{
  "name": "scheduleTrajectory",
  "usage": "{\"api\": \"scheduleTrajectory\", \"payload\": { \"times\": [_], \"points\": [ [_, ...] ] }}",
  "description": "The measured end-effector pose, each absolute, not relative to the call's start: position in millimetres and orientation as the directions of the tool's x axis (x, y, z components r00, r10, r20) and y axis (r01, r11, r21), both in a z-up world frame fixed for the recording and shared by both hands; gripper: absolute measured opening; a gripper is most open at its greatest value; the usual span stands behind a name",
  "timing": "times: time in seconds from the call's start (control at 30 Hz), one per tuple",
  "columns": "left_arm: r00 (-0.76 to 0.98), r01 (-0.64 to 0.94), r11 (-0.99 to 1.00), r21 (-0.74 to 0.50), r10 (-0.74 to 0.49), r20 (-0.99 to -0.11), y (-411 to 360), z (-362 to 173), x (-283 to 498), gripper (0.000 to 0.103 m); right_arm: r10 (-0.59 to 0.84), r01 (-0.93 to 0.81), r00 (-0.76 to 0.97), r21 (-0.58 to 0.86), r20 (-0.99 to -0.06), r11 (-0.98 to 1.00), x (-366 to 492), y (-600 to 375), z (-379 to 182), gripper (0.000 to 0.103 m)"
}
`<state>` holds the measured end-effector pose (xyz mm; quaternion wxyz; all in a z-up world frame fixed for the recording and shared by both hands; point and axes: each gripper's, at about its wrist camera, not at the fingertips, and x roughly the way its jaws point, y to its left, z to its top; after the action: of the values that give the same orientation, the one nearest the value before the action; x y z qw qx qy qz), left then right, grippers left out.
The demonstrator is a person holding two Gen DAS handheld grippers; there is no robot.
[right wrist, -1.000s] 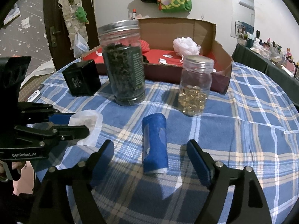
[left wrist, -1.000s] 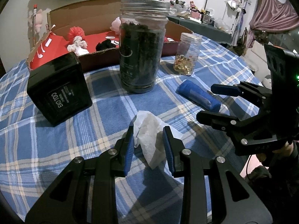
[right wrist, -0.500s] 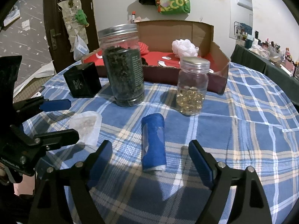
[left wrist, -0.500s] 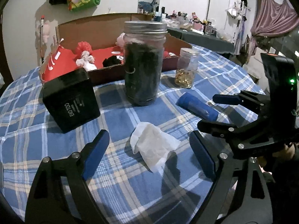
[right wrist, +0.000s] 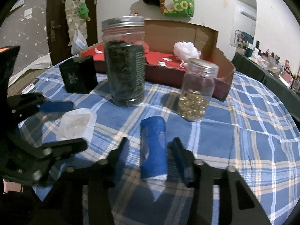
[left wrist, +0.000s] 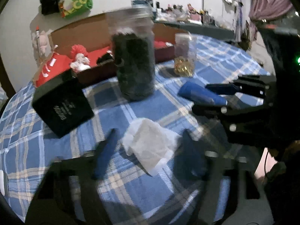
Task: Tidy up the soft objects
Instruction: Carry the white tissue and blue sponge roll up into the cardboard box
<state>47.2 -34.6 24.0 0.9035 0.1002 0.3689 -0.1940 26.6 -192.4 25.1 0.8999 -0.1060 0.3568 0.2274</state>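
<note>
A crumpled white tissue [left wrist: 148, 146] lies on the blue plaid tablecloth [left wrist: 28, 150]. My left gripper [left wrist: 148, 155] straddles it with its jaws closing; a gap shows on each side and the pads are off it. A blue cloth roll [right wrist: 153, 146] lies lengthwise between the fingers of my right gripper [right wrist: 151, 158]. Those jaws are closing too, with slim gaps left beside the roll. The right wrist view shows the left gripper [right wrist: 61, 125] around the tissue [right wrist: 76, 123]. The left wrist view shows the right gripper [left wrist: 211, 100] at the roll [left wrist: 196, 93].
Behind stand a tall jar [right wrist: 124, 65] of dark leaves, a small jar [right wrist: 196, 91] of golden beads and a black box [right wrist: 78, 76]. An open cardboard box [right wrist: 223, 69] with a red lining holds a white puff [right wrist: 185, 50] and other soft items.
The left jaws let go of the tissue, swung wide and have since narrowed around it. The right jaws have narrowed around the blue roll. Both objects stay on the cloth.
</note>
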Motion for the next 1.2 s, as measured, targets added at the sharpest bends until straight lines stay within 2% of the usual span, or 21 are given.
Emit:
{"api": "scheduleTrajectory", "payload": {
  "times": [0.03, 0.1, 0.2, 0.57, 0.83, 1.07, 1.2],
  "points": [
    [0.648, 0.431, 0.902, 0.022, -0.292, -0.703, -35, 23, 47, 0.046, 0.326, -0.483, 0.651, -0.042, -0.686, 0.875, 25, -191, 25, 0.026],
    [0.647, 0.439, 0.898, 0.003, -0.314, -0.695, -34, 24, 45, 0.031, 0.330, -0.487, 0.654, -0.046, -0.681, 0.872, 22, -190, 25, 0.026],
    [0.647, 0.436, 0.900, -0.013, -0.324, -0.690, -32, 25, 44, 0.025, 0.347, -0.489, 0.660, -0.031, -0.667, 0.872, 18, -190, 28, 0.025],
    [0.670, 0.421, 0.907, -0.028, -0.332, -0.664, -22, 48, 45, 0.025, 0.350, -0.488, 0.688, -0.049, -0.636, 0.871, 11, -183, 50, 0.025],
    [0.672, 0.426, 0.903, 0.063, -0.269, -0.690, -13, 76, 67, 0.025, 0.254, -0.481, 0.710, -0.190, -0.657, 0.856, 26, -177, 68, 0.025],
    [0.660, 0.448, 0.889, 0.094, -0.258, -0.706, -6, 95, 85, 0.025, 0.198, -0.484, 0.735, -0.296, -0.649, 0.824, 35, -170, 84, 0.025],
    [0.639, 0.463, 0.884, 0.072, -0.276, -0.718, -1, 102, 94, 0.025, 0.181, -0.479, 0.739, -0.318, -0.648, 0.818, 44, -170, 91, 0.025]
  ]
}}
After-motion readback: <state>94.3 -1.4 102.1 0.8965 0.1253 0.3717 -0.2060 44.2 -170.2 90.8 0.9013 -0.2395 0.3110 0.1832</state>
